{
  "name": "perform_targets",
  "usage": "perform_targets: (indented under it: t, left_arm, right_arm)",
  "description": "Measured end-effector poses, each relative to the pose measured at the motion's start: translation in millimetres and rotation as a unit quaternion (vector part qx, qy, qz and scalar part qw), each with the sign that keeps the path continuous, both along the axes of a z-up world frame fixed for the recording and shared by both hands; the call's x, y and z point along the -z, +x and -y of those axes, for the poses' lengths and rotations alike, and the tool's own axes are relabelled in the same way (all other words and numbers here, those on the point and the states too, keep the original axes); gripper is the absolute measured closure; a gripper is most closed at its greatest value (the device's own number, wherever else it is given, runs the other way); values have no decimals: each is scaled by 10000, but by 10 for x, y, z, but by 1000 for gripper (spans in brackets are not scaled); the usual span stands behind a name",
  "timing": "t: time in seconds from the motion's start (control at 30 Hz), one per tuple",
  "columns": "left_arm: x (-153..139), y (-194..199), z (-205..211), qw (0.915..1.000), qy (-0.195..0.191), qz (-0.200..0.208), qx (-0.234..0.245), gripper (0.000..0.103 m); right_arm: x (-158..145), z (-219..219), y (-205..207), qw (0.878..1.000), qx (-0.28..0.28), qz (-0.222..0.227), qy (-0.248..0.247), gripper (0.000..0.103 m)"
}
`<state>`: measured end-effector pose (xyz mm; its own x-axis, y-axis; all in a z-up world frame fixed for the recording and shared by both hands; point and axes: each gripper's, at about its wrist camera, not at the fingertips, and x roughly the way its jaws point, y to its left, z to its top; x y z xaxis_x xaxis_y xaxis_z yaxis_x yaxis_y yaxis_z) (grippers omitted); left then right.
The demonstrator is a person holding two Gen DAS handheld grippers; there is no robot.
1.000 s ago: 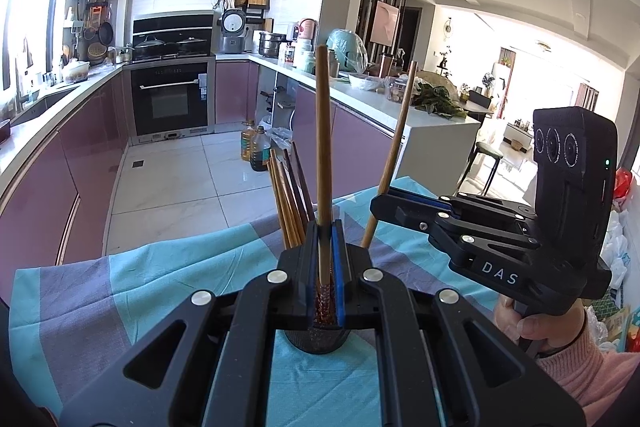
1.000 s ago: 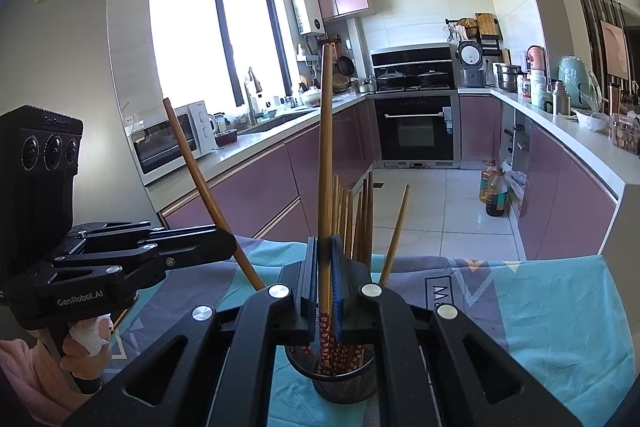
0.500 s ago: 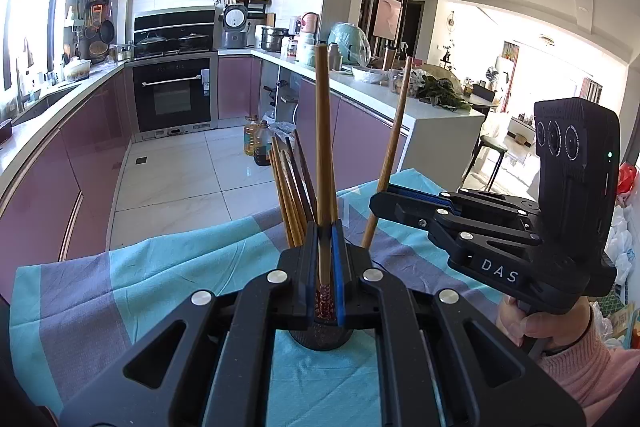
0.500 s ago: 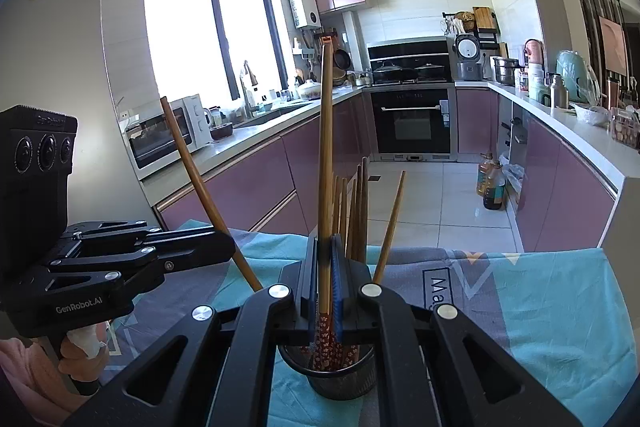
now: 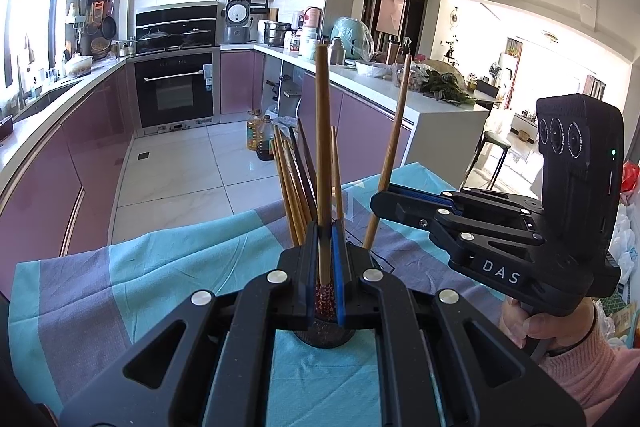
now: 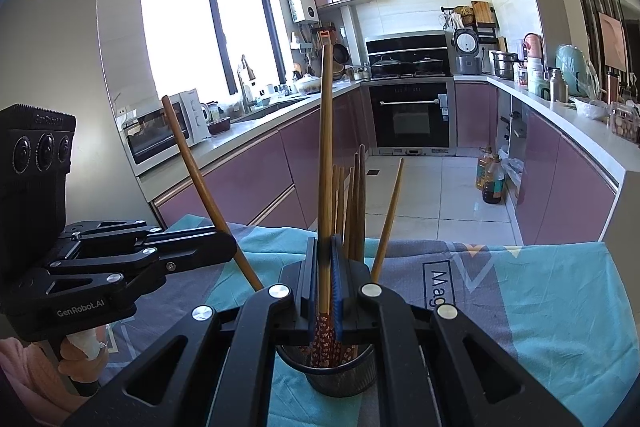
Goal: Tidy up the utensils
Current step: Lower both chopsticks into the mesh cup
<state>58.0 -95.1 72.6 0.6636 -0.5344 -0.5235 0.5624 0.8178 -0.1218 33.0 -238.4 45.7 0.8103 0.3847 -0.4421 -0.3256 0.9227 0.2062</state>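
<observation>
Left gripper (image 5: 325,267) clamped shut on one chopstick (image 5: 322,155); right gripper (image 6: 325,279) likewise shut on second chopstick (image 6: 326,155). Both held upright, patterned ends poised over holder (image 6: 340,371) on cloth (image 6: 540,299). Sticks best lowered straight, kept apart, released only once tips are seated inside.

Each camera rides on its own gripper and looks forward and slightly downward along the fingers, very close to the chopstick holder (image 5: 324,333) on the blue cloth (image 5: 160,267). The left view faces the oven (image 5: 176,89) and the dining area; the right view faces the window (image 6: 204,31). Both share the holder, cloth and oven, and each shows the other gripper.
</observation>
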Motion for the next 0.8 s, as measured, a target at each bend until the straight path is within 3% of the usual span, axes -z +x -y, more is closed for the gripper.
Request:
perform_targets:
  t: [0.8]
  left_arm:
    - [113,182,123,9993,189,-308,-71,96]
  right_arm:
    - [201,12,107,9996,32,-266,-33,98]
